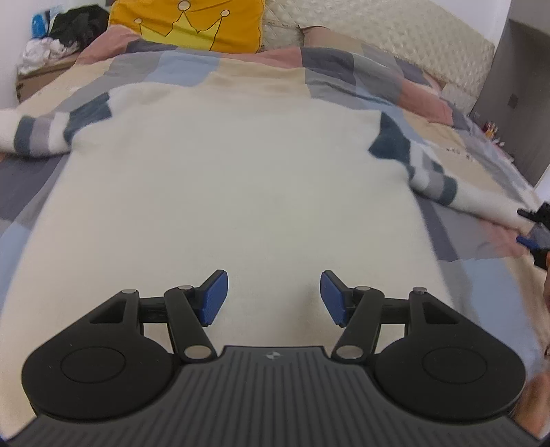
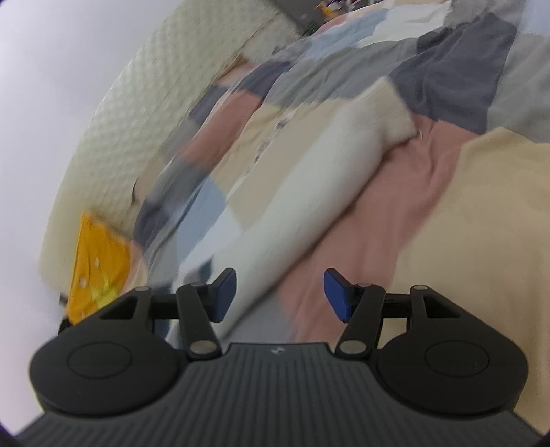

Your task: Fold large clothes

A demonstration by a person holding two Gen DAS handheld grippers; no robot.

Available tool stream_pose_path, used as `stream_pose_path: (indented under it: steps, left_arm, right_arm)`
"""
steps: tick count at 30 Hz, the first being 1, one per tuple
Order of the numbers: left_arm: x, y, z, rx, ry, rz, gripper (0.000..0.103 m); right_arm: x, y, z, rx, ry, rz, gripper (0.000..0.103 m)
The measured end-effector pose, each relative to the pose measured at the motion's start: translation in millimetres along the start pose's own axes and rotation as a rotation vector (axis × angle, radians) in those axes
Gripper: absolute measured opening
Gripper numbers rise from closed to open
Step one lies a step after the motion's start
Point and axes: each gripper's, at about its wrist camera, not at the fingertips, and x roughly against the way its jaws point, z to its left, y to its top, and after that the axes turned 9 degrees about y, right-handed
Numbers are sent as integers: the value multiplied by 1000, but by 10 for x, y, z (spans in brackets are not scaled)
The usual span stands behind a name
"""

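Sweater (image 1: 223, 165): a cream knit is lying flat on the patchwork bedspread (image 1: 361, 68), body spread wide, collar end pointing toward the headboard (image 1: 395, 37).
Left sleeve (image 1: 37, 134): it is stretching out sideways toward the bed's edge, showing grey and dark teal bands near the shoulder.
Right sleeve (image 1: 457, 192): it is running out and downward, banded near the shoulder and plain cream toward the cuff.
Left gripper (image 1: 274, 297): it is hanging over the lower part of the sweater's body; the blue pads are standing well apart with only flat cloth showing between them, gripping nothing.
Right gripper (image 2: 280, 294): it is hovering beside the outstretched sleeve (image 2: 309, 192), which is passing just inside the left pad; the jaws are standing wide and pinching nothing. Whether a pad is touching the sleeve, I cannot tell, as this view is blurred.
Cuff (image 2: 392, 113): it is resting on a pink patch of the bedspread (image 2: 488, 213).
Yellow pillow (image 1: 192, 24): it is leaning at the head of the bed, bearing a crown outline.
Clothes pile (image 1: 65, 31): dark and white garments are sitting on a box beside the bed.
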Motion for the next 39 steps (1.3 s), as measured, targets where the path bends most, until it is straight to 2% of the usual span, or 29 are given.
stream_pose_path:
  steps: [4, 8, 13, 16, 18, 21, 24, 30, 35, 37, 39]
  left_arm:
    - [-119, 14, -48, -14, -6, -8, 65]
    - [-202, 23, -64, -5, -3, 2, 65]
    - [-217, 21, -18, 8, 12, 3, 65]
    - [-225, 26, 20, 18, 26, 5, 65]
    - [-254, 31, 30, 16, 48, 13, 65]
    - [-335, 14, 53, 32, 64, 57, 65]
    - [-414, -32, 84, 44, 65, 101, 65]
    - [-394, -34, 87, 43, 72, 106, 65]
    - [-269, 15, 164, 59, 67, 87, 65]
    - [-199, 32, 181, 42, 92, 78, 65]
    - [-140, 31, 202, 10, 128, 48, 65]
  right_arm:
    - [-349, 178, -273, -60, -4, -44, 60]
    - [-547, 311, -426, -94, -2, -127, 58]
    - [-719, 526, -519, -57, -72, -225, 53]
    - [-773, 642, -624, -72, -122, -285, 45]
    - [-790, 699, -679, -90, -141, -307, 30]
    - [-829, 731, -678, -70, -152, -295, 26]
    - [-869, 778, -609, -23, -164, -280, 23]
    - [-812, 931, -277, 79, -167, -280, 20]
    - [-671, 1064, 253, 206, -152, -287, 19]
    - [-577, 1080, 496, 260, -151, -287, 19]
    - [-527, 1100, 777, 320, -192, -264, 19]
